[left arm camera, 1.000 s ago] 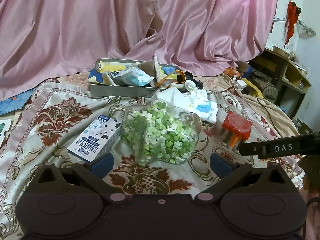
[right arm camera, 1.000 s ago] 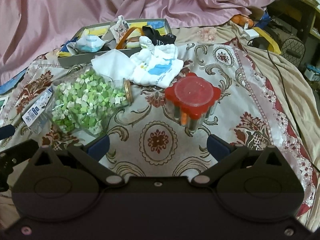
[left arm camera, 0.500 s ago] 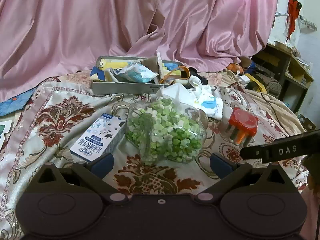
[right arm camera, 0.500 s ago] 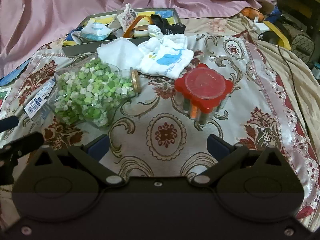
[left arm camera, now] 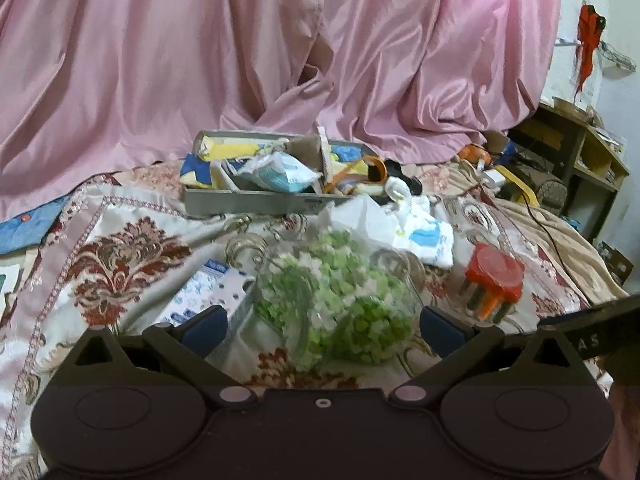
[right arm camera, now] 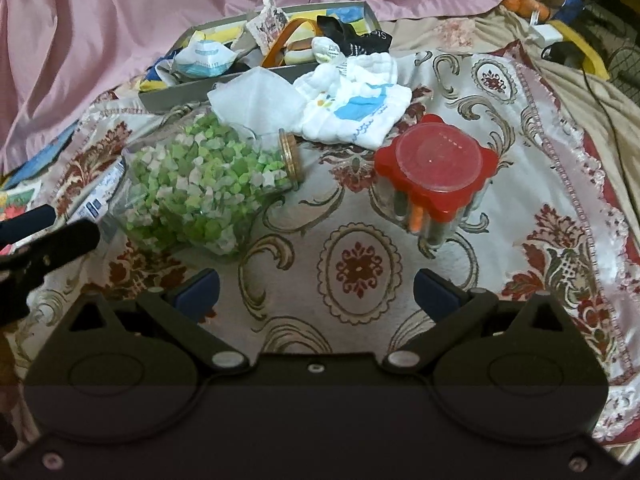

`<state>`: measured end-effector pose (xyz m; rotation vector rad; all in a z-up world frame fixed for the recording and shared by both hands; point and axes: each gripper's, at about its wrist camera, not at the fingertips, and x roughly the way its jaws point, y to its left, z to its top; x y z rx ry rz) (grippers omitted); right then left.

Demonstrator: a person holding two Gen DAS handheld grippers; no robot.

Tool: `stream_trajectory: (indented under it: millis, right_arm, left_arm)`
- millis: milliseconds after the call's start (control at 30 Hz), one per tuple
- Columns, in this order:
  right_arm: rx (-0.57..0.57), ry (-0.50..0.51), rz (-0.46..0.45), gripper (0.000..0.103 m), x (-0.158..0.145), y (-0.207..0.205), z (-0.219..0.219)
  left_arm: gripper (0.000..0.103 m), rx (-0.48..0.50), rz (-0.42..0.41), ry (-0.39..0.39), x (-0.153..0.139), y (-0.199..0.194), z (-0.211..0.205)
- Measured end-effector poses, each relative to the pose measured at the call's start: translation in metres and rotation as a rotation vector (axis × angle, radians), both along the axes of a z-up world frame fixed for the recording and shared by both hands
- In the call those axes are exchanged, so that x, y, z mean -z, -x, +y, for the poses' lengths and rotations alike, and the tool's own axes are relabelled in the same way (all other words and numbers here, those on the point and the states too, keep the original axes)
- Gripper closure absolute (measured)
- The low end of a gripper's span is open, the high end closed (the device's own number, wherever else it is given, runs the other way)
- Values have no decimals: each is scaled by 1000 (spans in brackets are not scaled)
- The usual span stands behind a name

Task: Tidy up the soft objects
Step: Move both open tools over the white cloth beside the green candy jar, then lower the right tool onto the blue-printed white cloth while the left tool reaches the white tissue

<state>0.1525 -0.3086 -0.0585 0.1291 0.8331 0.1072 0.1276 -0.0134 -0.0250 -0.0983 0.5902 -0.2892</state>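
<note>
- Left tongs spread apart, empty, at the frame's lower centre, the jar of green bits lying between their tips.
- Right tongs likewise apart, empty.
- White cloths lie upper centre, beside the grey tray.
- Red-lidded container centre right.

**Hidden, cropped, blurred**

Left wrist view is motion-blurred: jar of green pieces smeared at centre, print on the blue-white carton unreadable and its near end hidden behind the left gripper finger. Right gripper's arm cut off at right edge, lettering partly hidden. Tray contents overlap, mostly unidentifiable. Right wrist view: carton largely hidden behind the jar; tubes under the red lid mostly covered; left gripper cropped at left edge. White cloth partly tucked behind the jar.
</note>
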Motion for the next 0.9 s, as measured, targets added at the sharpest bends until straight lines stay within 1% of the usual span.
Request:
stream_trajectory:
  millis: [67, 133, 300, 433, 533, 600, 667, 767, 900]
  right_arm:
    - [-5, -41, -17, 0, -1, -1, -2]
    - [-10, -87, -52, 0, -4, -3, -8]
    - [26, -112, -119, 0, -6, -11, -19]
    - [60, -67, -201, 0, -11, -15, -25]
    - [84, 5, -296, 0, -15, -18, -24]
    - [95, 44, -339, 0, -15, -25, -24]
    - [118, 69, -361, 0, -15, -39, -24]
    - [129, 69, -401, 0, -14, -57, -27]
    - [141, 79, -428, 0, -12, -79, -29]
  left_arm:
    - [1, -10, -11, 5, -4, -6, 1]
    - [1, -16, -19, 3, -7, -14, 1]
    - [1, -15, -40, -9, -15, -36, -4]
    - [1, -14, -35, -9, -17, -55, -8]
    - [1, -13, -25, 6, -18, -71, -12]
    - [1, -5, -16, 29, -19, -83, -14]
    - [1, -8, -6, 55, -18, -95, -17]
    - [1, -16, 8, 85, -16, -111, -22]
    - [1, -4, 27, 84, -12, -128, -28]
